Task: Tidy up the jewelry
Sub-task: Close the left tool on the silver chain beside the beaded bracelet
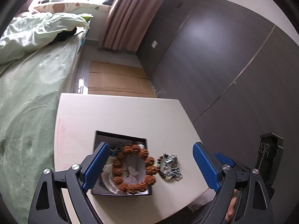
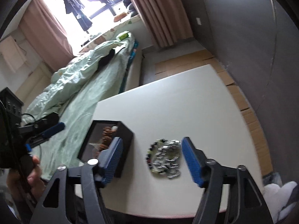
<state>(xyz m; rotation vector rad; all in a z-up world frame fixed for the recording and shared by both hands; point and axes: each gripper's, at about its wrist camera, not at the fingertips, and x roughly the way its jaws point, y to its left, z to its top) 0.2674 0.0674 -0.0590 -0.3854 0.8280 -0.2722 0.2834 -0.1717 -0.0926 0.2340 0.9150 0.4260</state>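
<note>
The black box (image 1: 119,136) sits on the white table (image 1: 130,115) holding a brown bead bracelet (image 1: 134,168). Just right of the box lies a pile of silver chains (image 2: 165,158), framed between the spread, empty fingers of the right gripper (image 2: 152,160). The left gripper (image 1: 151,166), also spread and empty, hovers over the box.

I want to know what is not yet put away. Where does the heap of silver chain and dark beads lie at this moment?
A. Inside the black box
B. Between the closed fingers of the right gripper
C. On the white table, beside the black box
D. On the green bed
C: the heap of silver chain and dark beads lies on the white table, outside the black box, which holds the brown bead bracelet.
</note>
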